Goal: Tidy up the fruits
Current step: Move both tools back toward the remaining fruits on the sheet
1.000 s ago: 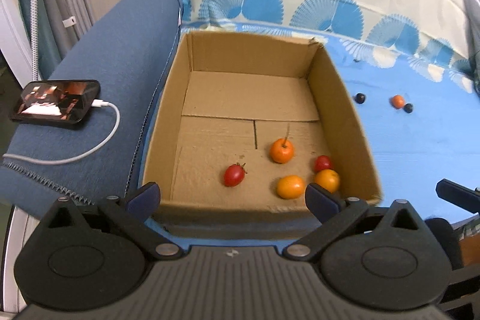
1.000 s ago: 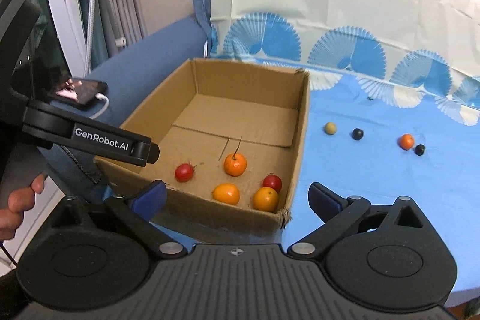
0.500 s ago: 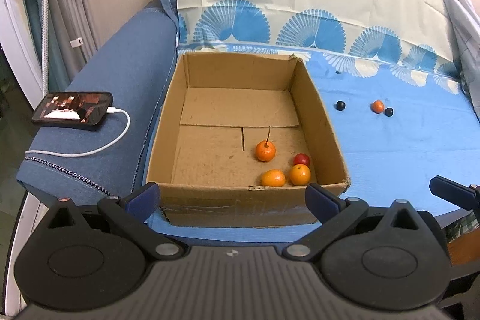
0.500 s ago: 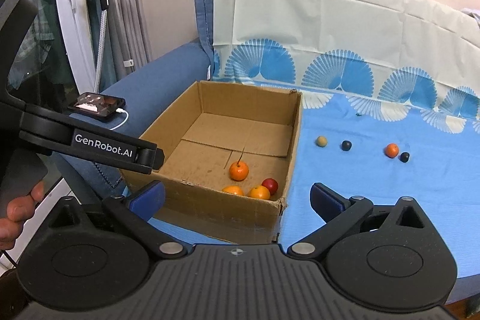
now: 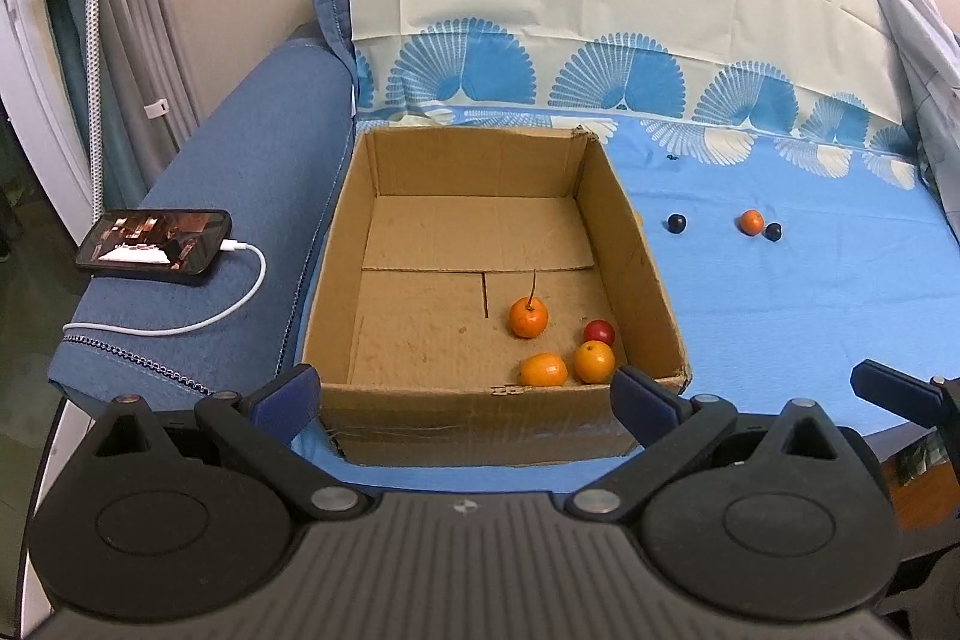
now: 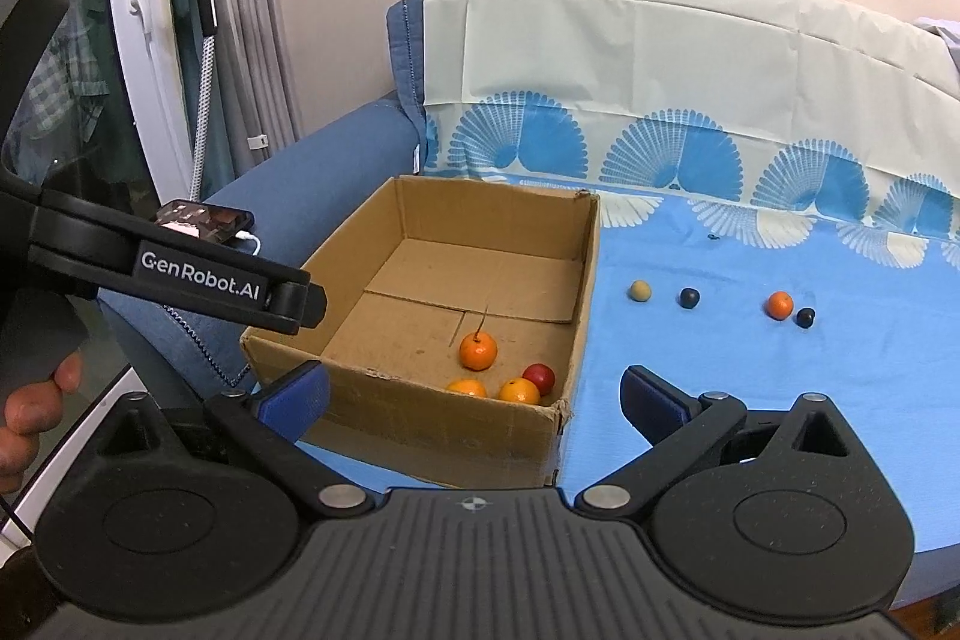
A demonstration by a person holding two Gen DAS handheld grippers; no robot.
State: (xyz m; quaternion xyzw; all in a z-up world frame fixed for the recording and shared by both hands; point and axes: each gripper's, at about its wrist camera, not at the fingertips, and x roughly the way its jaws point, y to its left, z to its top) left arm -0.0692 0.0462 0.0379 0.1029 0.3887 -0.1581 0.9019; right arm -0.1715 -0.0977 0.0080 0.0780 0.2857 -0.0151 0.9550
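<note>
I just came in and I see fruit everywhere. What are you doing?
Someone is sorting fruit into a cardboard box on a blue cloth. Both tongs, left and right, are open and hold nothing. Four fruits show in the box, like the stemmed orange. Four small ones, including a tan ball, wait outside on the cloth.

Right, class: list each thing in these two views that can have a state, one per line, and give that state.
Cardboard box: open-topped, four fruits visible inside.
Stemmed orange fruit: upright, in the box.
Phone: screen lit, cable plugged in.
Loose orange fruit: on the blue sheet, outside the box.
Left gripper: open, holding nothing.
Right gripper: open, holding nothing.
</note>
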